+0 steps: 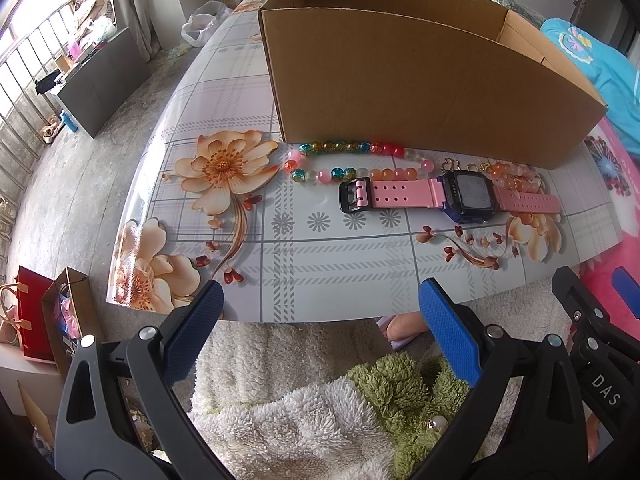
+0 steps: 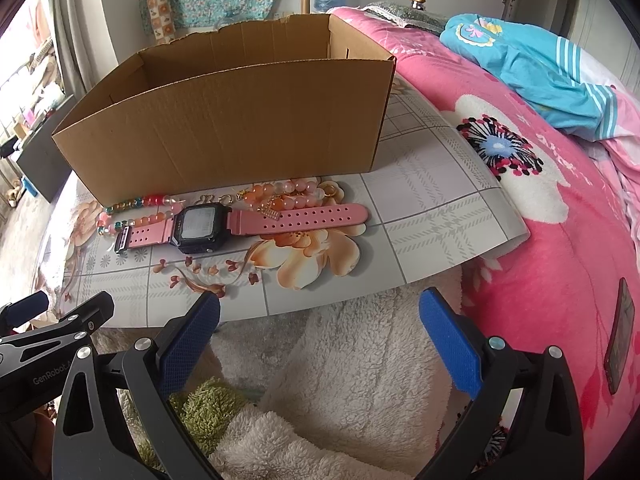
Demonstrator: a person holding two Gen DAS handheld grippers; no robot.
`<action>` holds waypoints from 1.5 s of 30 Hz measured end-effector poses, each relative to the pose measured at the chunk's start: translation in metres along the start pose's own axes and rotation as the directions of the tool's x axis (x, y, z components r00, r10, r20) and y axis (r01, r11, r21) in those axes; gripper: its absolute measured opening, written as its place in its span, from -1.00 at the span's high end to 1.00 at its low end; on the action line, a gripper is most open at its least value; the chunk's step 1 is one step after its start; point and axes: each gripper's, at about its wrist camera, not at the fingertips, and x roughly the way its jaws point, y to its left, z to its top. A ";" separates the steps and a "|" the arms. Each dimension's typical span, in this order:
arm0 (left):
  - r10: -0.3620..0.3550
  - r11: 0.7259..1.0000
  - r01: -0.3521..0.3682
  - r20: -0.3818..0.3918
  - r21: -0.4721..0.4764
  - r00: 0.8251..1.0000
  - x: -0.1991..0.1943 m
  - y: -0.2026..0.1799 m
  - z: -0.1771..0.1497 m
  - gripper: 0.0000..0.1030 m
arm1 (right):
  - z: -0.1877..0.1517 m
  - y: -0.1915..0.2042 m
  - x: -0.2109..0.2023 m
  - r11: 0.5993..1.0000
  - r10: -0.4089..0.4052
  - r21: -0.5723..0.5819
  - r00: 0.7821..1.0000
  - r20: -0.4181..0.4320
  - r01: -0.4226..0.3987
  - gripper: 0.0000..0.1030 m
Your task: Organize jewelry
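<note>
A pink-strapped digital watch (image 1: 452,196) (image 2: 240,222) lies flat on the flowered mat (image 1: 320,248) (image 2: 420,208), just in front of an open cardboard box (image 1: 420,80) (image 2: 224,128). Behind the watch, against the box wall, lie a multicoloured bead bracelet (image 1: 348,160) (image 2: 136,210) and an orange-pink bead strand with gold charms (image 1: 516,178) (image 2: 288,194). My left gripper (image 1: 320,332) is open, held back off the mat's near edge, with nothing between its fingers. My right gripper (image 2: 320,336) is open too, also short of the mat. Each one's black frame shows at the edge of the other's view.
The mat rests on a pink flowered blanket (image 2: 540,240) with blue clothing (image 2: 540,64) at the far right. A phone (image 2: 620,332) lies on the blanket at right. A fluffy white and green garment (image 1: 320,400) is below the grippers. Paper bags (image 1: 52,320) stand on the floor at left.
</note>
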 end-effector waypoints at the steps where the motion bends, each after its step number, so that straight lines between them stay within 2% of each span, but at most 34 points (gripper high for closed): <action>1: 0.000 1.000 0.000 0.000 0.000 1.000 0.000 0.000 0.000 -0.83 | 0.000 0.000 0.000 1.000 0.000 0.000 1.000 0.001 0.000 -0.89; 32: 0.038 0.999 -0.037 -0.024 0.014 0.999 0.015 -0.005 0.006 -0.83 | 0.002 -0.007 0.009 1.000 0.009 0.018 1.000 -0.001 -0.009 -0.89; 35: 0.043 0.999 -0.043 -0.007 -0.003 0.999 0.018 0.005 0.009 -0.83 | 0.004 -0.008 0.007 1.000 0.021 0.005 0.999 0.038 -0.021 -0.89; 38: 0.041 0.999 -0.040 0.036 -0.020 0.999 0.016 0.019 0.014 -0.84 | 0.006 -0.005 0.002 0.997 0.066 -0.057 0.991 0.116 -0.060 -0.89; 40: 0.025 0.999 -0.022 0.070 -0.037 0.997 0.014 0.032 0.017 -0.83 | 0.007 0.000 -0.001 0.983 0.140 -0.138 0.977 0.159 -0.118 -0.89; 43: -0.074 0.994 0.083 0.122 -0.066 0.990 0.016 0.053 0.020 -0.83 | 0.012 0.010 -0.003 0.959 0.201 -0.240 0.960 0.194 -0.153 -0.89; 45: -0.177 0.978 0.194 0.180 -0.081 0.968 0.016 0.068 0.020 -0.84 | 0.017 0.019 -0.002 0.934 0.253 -0.304 0.947 0.198 -0.186 -0.89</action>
